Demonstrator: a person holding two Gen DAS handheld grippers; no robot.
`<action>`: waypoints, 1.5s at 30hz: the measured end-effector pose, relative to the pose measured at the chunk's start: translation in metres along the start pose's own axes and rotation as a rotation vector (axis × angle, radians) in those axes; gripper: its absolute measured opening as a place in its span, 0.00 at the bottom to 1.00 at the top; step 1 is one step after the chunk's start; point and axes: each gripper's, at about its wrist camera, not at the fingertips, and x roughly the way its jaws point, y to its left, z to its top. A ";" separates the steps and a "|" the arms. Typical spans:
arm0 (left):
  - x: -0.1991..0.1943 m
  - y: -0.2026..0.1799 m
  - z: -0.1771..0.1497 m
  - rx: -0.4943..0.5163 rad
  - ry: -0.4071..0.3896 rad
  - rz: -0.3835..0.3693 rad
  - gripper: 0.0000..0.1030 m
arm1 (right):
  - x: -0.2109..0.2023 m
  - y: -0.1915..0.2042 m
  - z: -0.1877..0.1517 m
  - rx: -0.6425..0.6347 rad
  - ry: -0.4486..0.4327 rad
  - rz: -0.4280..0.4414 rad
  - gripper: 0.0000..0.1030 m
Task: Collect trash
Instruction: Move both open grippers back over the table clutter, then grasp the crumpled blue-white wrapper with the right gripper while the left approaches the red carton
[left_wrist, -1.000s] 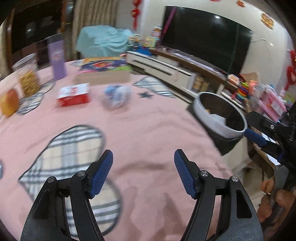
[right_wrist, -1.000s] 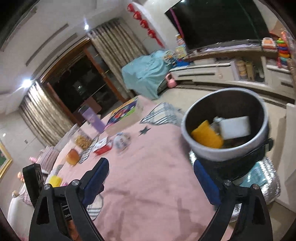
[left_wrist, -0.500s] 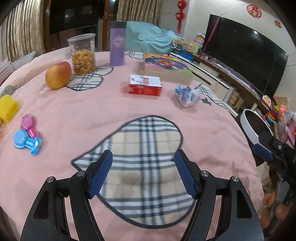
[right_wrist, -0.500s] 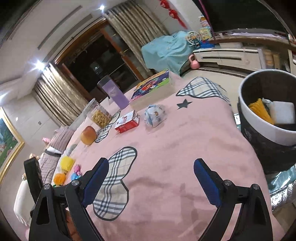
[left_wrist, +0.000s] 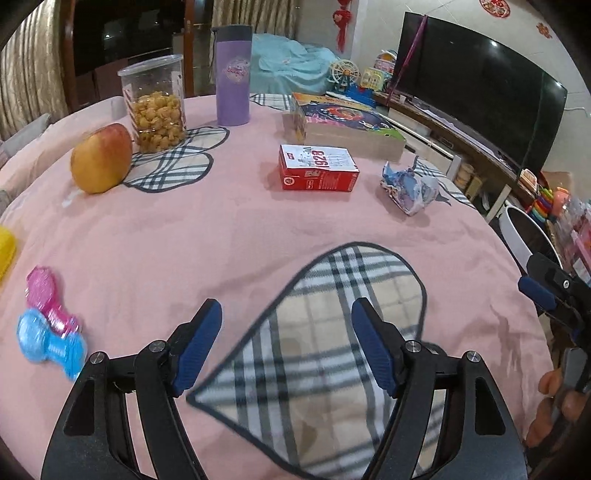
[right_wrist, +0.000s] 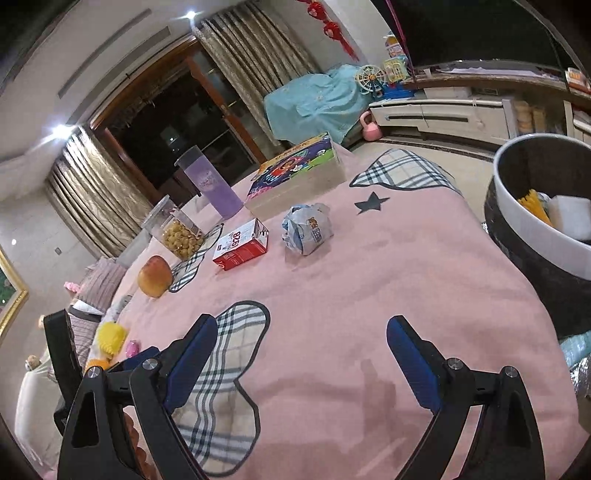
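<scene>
With nothing between their blue pads, the left gripper (left_wrist: 286, 343) & right gripper (right_wrist: 301, 360) hang released over the near pink tablecloth (left_wrist: 221, 236), the left's jaws just having widened, prob. readying a pick. Farther off lie the red 1928 carton (right_wrist: 242, 245) & crumpled wrapper (right_wrist: 308, 229), side by side mid-table; the bin (right_wrist: 532, 236), already holding scraps, waits off the right edge.
</scene>
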 end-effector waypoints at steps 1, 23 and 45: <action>0.004 0.001 0.003 0.001 0.008 -0.007 0.72 | 0.005 0.001 0.002 -0.003 0.012 -0.004 0.91; 0.112 0.002 0.097 0.227 0.087 -0.052 0.82 | 0.094 -0.002 0.061 -0.017 0.081 -0.019 0.91; 0.084 -0.050 0.076 0.288 0.056 -0.185 0.18 | 0.078 -0.022 0.057 0.022 0.084 0.022 0.26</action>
